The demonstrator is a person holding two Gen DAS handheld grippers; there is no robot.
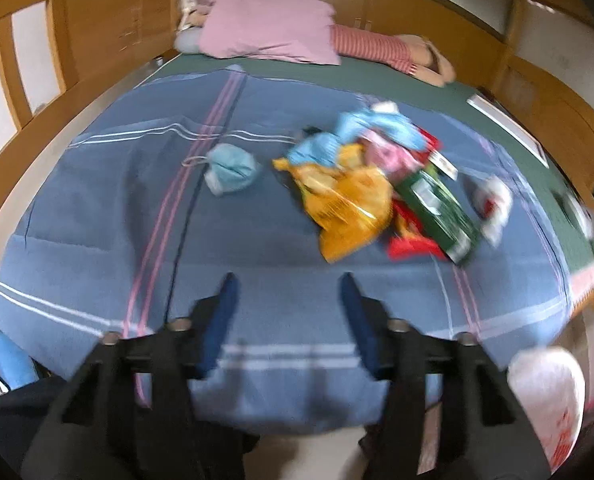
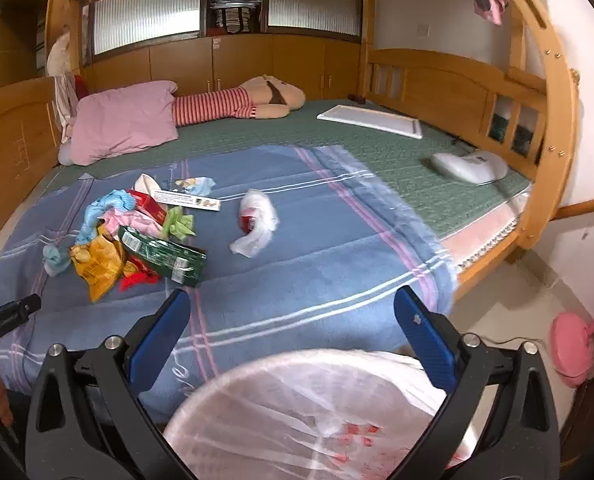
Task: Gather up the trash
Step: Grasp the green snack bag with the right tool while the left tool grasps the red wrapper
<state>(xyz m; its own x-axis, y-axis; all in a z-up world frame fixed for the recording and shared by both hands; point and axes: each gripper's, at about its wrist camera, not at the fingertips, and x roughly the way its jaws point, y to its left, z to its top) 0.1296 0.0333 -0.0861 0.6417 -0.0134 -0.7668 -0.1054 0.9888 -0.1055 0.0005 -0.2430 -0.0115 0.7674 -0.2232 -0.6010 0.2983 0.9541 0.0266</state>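
A heap of trash lies on the blue blanket (image 1: 97, 220): a yellow snack bag (image 1: 349, 208), a green packet (image 1: 437, 208), red and pink wrappers and blue crumpled paper (image 1: 233, 168). The heap also shows in the right wrist view (image 2: 137, 240), with a white crumpled bag (image 2: 257, 220) apart to its right. My left gripper (image 1: 289, 284) is open and empty over the blanket's near edge, short of the heap. My right gripper (image 2: 293, 296) is open; a translucent white plastic bag (image 2: 309, 412) bulges below its jaws, and I cannot tell how it is held.
A pink pillow (image 2: 125, 120), a striped plush toy (image 2: 237, 104), a white board (image 2: 373, 120) and a white device (image 2: 469, 166) lie on the green mattress. Wooden bed rails (image 2: 529, 92) surround it. A pink object (image 2: 573, 344) stands on the floor at right.
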